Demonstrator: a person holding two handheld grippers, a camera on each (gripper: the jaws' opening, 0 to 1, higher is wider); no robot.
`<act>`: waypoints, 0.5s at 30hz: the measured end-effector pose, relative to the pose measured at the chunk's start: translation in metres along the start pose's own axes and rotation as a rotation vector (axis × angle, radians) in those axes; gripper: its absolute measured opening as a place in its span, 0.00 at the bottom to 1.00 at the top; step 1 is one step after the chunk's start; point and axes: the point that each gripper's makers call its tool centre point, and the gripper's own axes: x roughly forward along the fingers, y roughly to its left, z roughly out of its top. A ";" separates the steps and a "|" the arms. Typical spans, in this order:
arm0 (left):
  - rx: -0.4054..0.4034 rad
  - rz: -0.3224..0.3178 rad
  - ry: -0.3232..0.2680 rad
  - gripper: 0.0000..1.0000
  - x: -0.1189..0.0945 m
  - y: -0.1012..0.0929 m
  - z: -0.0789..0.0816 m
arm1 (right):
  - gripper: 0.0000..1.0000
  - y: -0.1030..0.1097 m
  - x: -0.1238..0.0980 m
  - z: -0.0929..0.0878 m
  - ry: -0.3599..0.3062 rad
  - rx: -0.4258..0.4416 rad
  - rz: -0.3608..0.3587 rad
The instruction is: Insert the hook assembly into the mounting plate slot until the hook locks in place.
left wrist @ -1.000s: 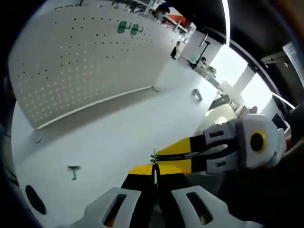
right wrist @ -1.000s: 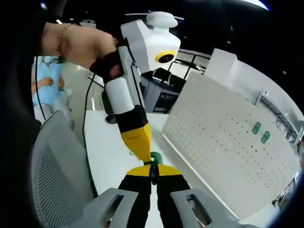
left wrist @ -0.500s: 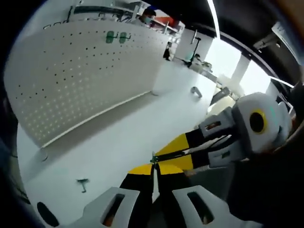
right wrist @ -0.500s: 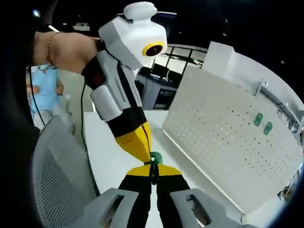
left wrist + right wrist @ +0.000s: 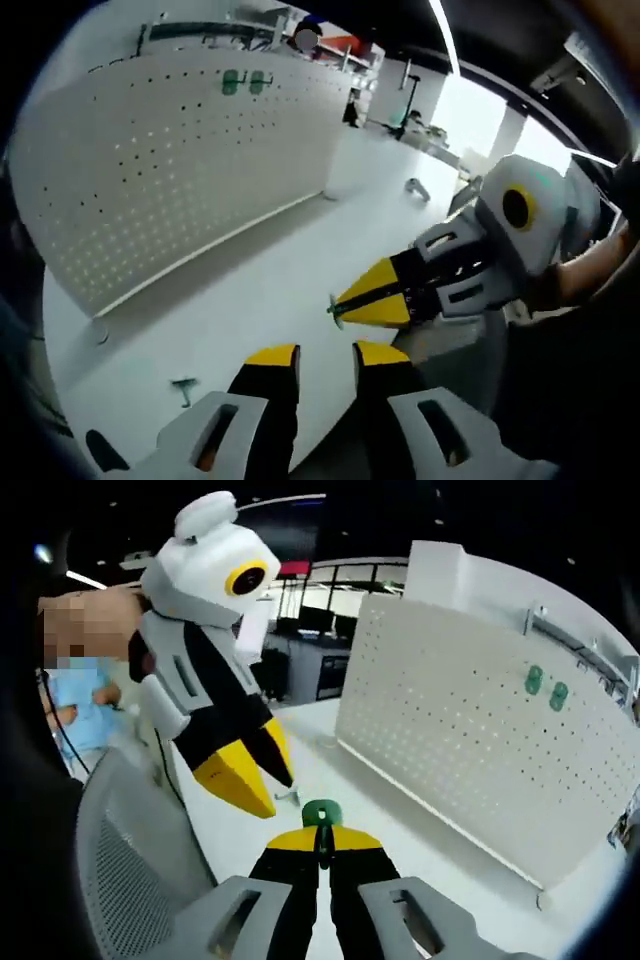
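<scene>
fingers of the left gripper (image 5: 326, 356), closed with the right gripper's tips against them half a second earlier, now stand apart with nothing between them, while the right gripper (image 5: 322, 832) has drawn away and is pinched on the green hook assembly (image 5: 321, 813), whose cap pokes above its yellow tips. in the left gripper view the right gripper (image 5: 340, 309) comes in from the right, jaws together, with a small green part at their point; in the right gripper view the left gripper (image 5: 278, 781) hangs at upper left, near the hook but apart from it. white pegboard (image 5: 170, 170) stands upright at the back of the white table (image 5: 250, 290), with two green hooks (image 5: 243, 81) already mounted near its top edge, well apart from both grippers. a small dark hook (image 5: 184, 388) lies loose on the table at lower left, and a grey clip (image 5: 415, 188) farther back. a mesh chair back (image 5: 120, 870) fills the lower left of the right gripper view. which slot the held hook faces cannot be told.
</scene>
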 end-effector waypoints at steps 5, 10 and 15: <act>-0.002 0.008 -0.007 0.25 0.001 0.000 0.000 | 0.00 -0.020 -0.004 -0.001 -0.006 0.079 -0.040; -0.003 0.047 -0.050 0.41 0.001 0.006 0.005 | 0.00 -0.034 -0.008 0.002 -0.026 0.154 -0.066; 0.003 0.036 -0.091 0.44 0.001 0.003 0.010 | 0.00 -0.043 -0.011 0.006 -0.055 0.246 -0.076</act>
